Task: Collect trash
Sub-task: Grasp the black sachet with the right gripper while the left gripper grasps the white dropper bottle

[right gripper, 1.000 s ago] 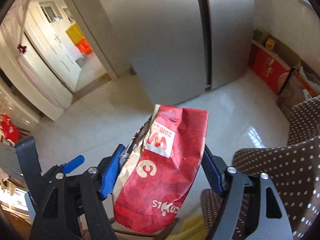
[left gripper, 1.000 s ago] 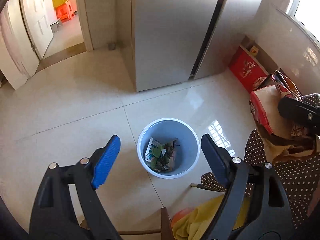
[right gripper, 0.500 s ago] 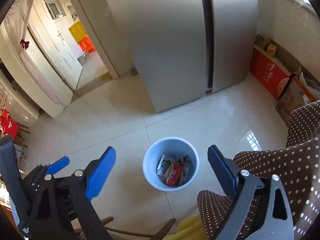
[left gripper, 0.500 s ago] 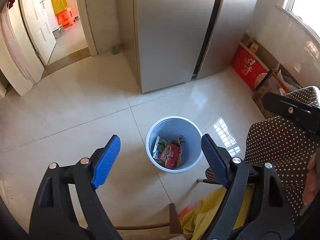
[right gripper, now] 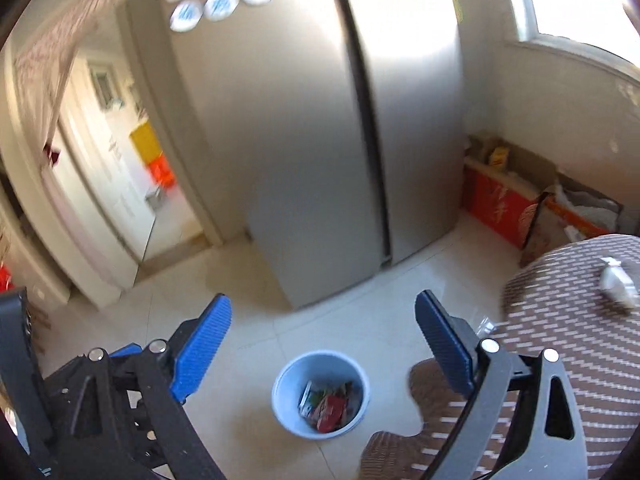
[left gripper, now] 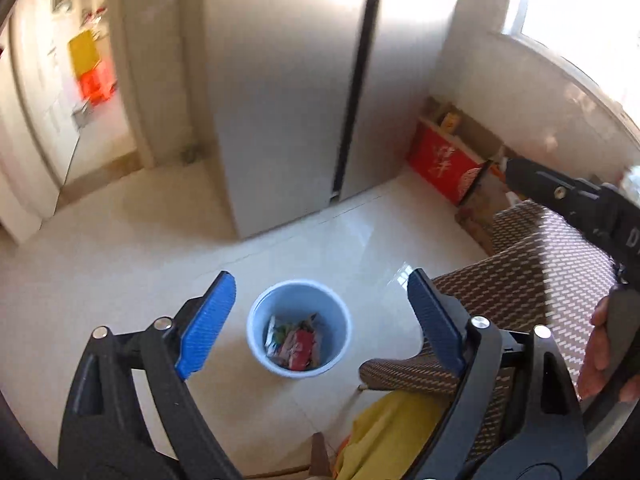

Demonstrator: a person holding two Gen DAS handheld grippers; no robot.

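The blue bin (left gripper: 299, 328) is seen on the tiled floor (left gripper: 120, 248), below and between the jaws of both grippers, with wrappers (left gripper: 294, 342) heaped inside. The left gripper (left gripper: 318, 320) is angled downward; its jaws, just opened further, stand wide and empty. The right gripper (right gripper: 322, 344) is likewise wide and empty. A dotted tablecloth (right gripper: 572, 320) borders the right jaws; open floor lies leftward.
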